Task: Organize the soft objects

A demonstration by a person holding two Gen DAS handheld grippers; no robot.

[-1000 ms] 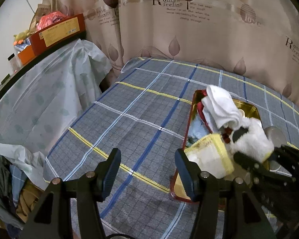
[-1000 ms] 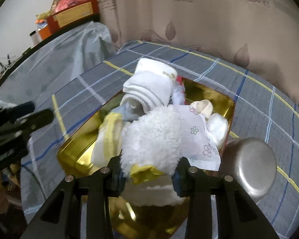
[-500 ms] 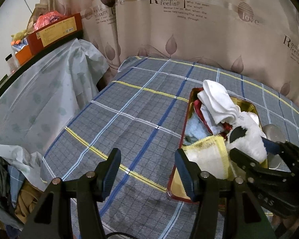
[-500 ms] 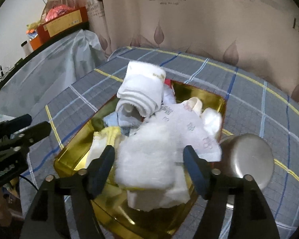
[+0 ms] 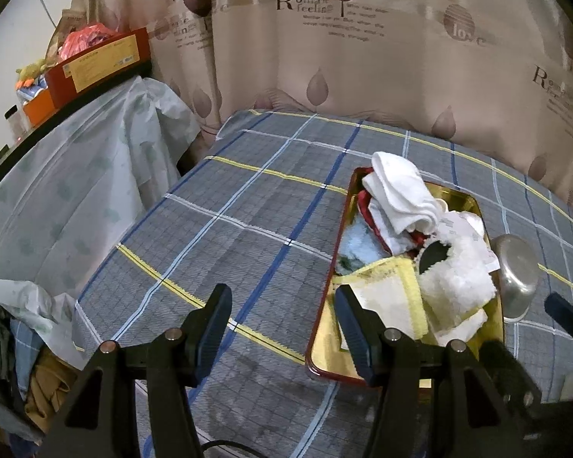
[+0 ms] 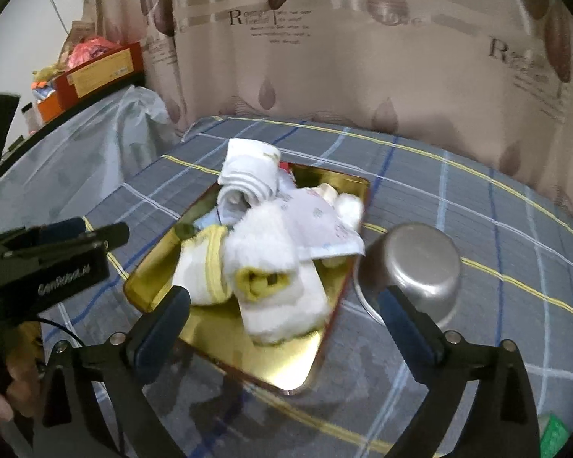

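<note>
A gold tray (image 6: 271, 358) with a red rim (image 5: 326, 297) lies on the checked cloth and holds a heap of soft things. A rolled white towel (image 6: 252, 175) (image 5: 399, 191) sits at its far end. A fluffy white cloth with yellow trim (image 6: 263, 248) (image 5: 454, 274) and a floral cloth (image 6: 317, 225) lie nearer. My right gripper (image 6: 282, 301) hovers above the tray's near end; its jaws are opening wide and the pads touch nothing. My left gripper (image 5: 282, 297) stands open and empty over the checked cloth, left of the tray.
An upturned steel bowl (image 6: 416, 263) (image 5: 515, 271) sits right beside the tray. A printed curtain (image 5: 363, 57) closes off the back. Covered furniture (image 5: 76, 191) with boxes (image 5: 95, 61) stands at the left, and clothes (image 5: 4, 343) are piled below it.
My right gripper has let go of the fluffy white cloth, opened wide and drawn back and up. The cloth now lies in the tray. My left gripper has stayed put.
</note>
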